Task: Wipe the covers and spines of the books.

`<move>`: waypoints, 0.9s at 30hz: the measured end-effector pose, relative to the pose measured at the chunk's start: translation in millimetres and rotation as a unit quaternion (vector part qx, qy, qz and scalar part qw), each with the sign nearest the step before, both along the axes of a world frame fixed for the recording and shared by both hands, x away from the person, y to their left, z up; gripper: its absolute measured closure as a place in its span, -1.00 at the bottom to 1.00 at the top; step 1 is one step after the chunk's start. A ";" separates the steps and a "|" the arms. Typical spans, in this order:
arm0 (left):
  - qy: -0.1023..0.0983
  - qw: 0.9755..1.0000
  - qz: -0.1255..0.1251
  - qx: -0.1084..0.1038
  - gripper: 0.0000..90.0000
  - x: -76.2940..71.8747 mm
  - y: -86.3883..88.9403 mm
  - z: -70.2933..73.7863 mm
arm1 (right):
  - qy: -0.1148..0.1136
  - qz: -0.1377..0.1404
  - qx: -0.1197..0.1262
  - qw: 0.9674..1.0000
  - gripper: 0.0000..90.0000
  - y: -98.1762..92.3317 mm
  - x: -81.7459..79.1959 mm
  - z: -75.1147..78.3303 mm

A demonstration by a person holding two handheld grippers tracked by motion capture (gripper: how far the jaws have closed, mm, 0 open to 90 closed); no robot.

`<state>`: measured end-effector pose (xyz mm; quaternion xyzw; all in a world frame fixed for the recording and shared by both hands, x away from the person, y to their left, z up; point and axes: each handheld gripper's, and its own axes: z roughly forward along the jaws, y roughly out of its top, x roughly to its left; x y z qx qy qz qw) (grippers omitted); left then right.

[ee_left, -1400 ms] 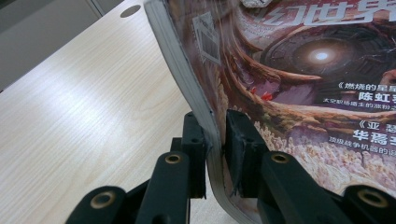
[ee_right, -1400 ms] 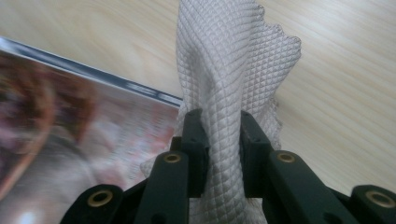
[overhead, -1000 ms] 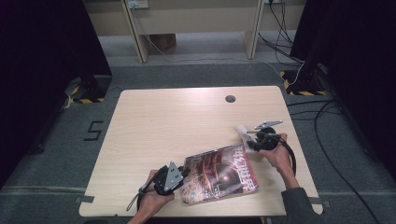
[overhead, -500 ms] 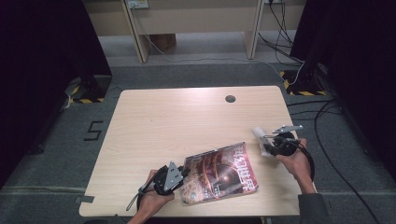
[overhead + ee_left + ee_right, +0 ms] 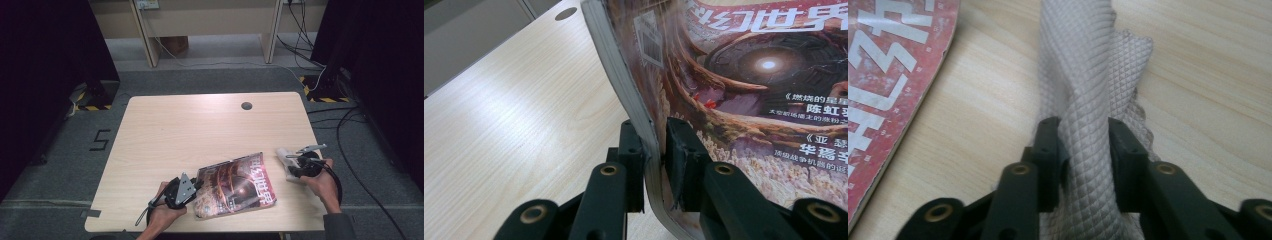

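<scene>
My right gripper [image 5: 292,169], clamped on a white quilted cloth [image 5: 1088,100], has moved out to the worktop's [image 5: 200,130] right edge, away from the magazine [image 5: 235,184]. My left gripper [image 5: 655,160] still pinches the magazine's spine near the front edge. Pale wood worktop, grey carpet [image 5: 75,165] around.

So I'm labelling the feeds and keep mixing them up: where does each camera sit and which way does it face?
High view: above the person's side, looking forward and down on the table; both forearms enter from the bottom.
Left gripper view: rides the left gripper, looking along its jaws, clamped on the magazine edge.
Right gripper view: rides the right gripper, looking along jaws pinching a cloth.
Shared: the magazine shows in all three; the cloth also shows from above.
</scene>
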<state>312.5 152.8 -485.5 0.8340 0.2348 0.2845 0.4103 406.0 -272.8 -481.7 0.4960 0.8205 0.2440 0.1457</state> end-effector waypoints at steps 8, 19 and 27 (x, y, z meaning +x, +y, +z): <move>0.001 1.000 0.000 0.001 0.73 0.5 0.1 -0.2 | -0.075 -0.009 0.038 0.996 0.12 5.1 -3.6 28.4; 0.000 1.000 -0.002 0.001 0.73 1.4 0.5 0.7 | -0.108 0.126 0.081 0.983 0.03 79.1 -7.7 47.0; 0.001 1.000 -0.001 0.001 0.73 2.0 0.3 -0.1 | -0.105 0.196 0.081 0.972 -0.03 126.7 -1.2 44.2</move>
